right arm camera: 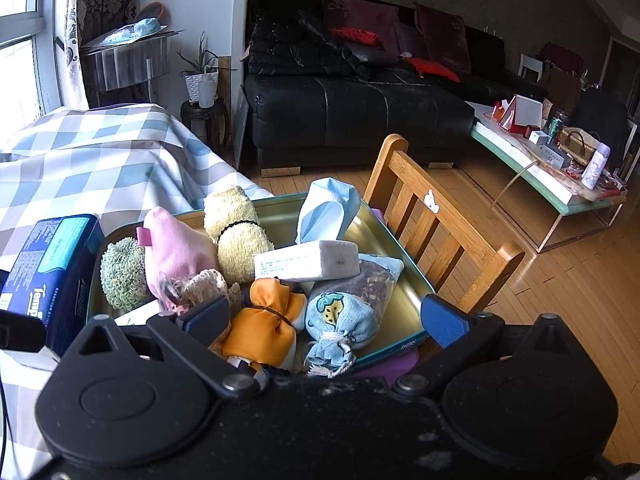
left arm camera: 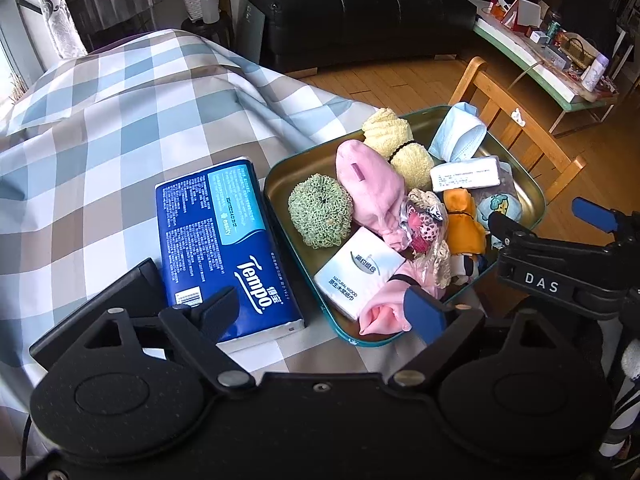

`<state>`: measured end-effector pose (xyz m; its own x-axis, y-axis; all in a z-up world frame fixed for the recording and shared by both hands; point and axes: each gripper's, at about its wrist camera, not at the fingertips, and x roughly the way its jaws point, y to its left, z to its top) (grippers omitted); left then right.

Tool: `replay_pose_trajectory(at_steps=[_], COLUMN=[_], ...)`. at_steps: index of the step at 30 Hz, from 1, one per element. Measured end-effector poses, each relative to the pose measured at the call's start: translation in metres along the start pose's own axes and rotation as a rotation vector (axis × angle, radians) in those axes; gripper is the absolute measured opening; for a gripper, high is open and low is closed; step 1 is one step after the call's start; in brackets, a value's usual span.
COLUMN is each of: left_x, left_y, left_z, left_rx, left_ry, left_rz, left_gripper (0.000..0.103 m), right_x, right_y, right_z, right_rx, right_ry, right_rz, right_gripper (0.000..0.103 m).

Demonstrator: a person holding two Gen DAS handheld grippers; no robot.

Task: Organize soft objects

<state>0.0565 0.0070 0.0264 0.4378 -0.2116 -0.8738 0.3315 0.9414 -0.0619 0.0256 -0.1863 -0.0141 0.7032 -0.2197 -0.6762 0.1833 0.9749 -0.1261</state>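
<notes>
A teal-rimmed metal tray (left arm camera: 280,168) (right arm camera: 400,264) holds several soft things: a green scrubber (left arm camera: 320,216) (right arm camera: 122,274), a pink pouch (left arm camera: 370,184) (right arm camera: 176,252), a yellow towel roll (left arm camera: 394,140) (right arm camera: 236,232), an orange pouch (left arm camera: 464,220) (right arm camera: 264,324), a blue sachet (right arm camera: 340,320) and white tissue packs (left arm camera: 358,270) (right arm camera: 308,262). A blue Tempo tissue pack (left arm camera: 224,244) (right arm camera: 48,264) lies left of the tray. My left gripper (left arm camera: 320,312) is open over the tray's near left corner. My right gripper (right arm camera: 324,318) (left arm camera: 540,220) is open above the orange pouch and blue sachet, holding nothing.
The tray sits on a checked tablecloth (left arm camera: 100,140) (right arm camera: 100,152). A wooden chair back (left arm camera: 516,120) (right arm camera: 432,216) stands right behind the tray. A black sofa (right arm camera: 352,112) and a cluttered low table (right arm camera: 560,168) stand farther off on the wooden floor.
</notes>
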Motion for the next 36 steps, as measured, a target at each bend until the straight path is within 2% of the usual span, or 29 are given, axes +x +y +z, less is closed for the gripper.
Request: replay_pose_trajectory(at_steps=[5,17,36], left_x=[0.0006,0.0032,0.0063], left_y=[-0.0011,-0.0043,-0.0046], left_z=[-0.0028,-0.0045,-0.0054], left_rx=[0.006,0.003,0.007], left_ry=[-0.008,0.014,0.019], left_rz=[0.027,-0.011,0.018], left_gripper=[0.089,0.090,0.090], right_x=[0.0017,0.0068,0.0086], right_y=[0.0041,0.0001,0.0003], right_z=[-0.0021,-0.0011,-0.0010], right_rx=[-0.015,0.013,0.014], right_ry=[0.016,0.049,0.058], right_rz=[0.006,0.011,0.009], right_gripper=[0.102,0.102,0.102])
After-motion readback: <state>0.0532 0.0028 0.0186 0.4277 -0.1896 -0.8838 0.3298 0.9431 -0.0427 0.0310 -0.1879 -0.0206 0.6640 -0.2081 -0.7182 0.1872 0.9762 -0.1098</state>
